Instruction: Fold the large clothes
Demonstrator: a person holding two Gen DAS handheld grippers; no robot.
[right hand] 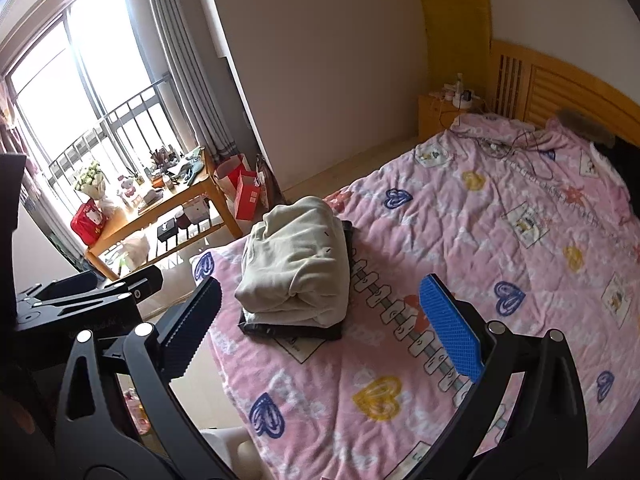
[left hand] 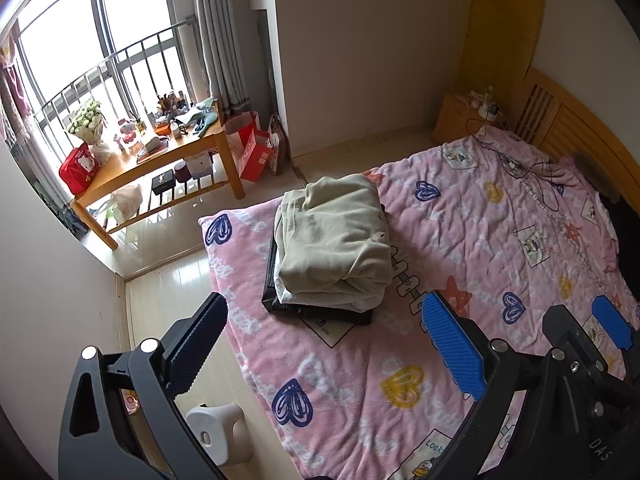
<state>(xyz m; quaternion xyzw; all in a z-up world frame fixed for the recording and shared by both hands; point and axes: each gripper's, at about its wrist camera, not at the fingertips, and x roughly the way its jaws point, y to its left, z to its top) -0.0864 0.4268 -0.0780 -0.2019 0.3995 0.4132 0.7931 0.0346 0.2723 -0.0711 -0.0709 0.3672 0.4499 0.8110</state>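
Observation:
A folded cream garment (left hand: 334, 248) (right hand: 298, 268) rests on a folded black garment (left hand: 316, 312) (right hand: 292, 330) near the foot corner of the bed, on a pink patterned cover (left hand: 480, 240) (right hand: 460, 232). My left gripper (left hand: 324, 344) hovers above the cover just short of the stack, open and holding nothing. My right gripper (right hand: 320, 328) is held at a similar distance from the stack, open and empty too. The two grippers are side by side, the left one showing at the left edge of the right wrist view.
A white stool (left hand: 220, 432) stands on the floor by the bed's foot. A cluttered wooden table (left hand: 160, 160) sits by the window, with red bags (left hand: 250, 148) beside it. Cables (left hand: 528, 172) and dark clothing (left hand: 624, 240) lie near the wooden headboard (right hand: 560, 84).

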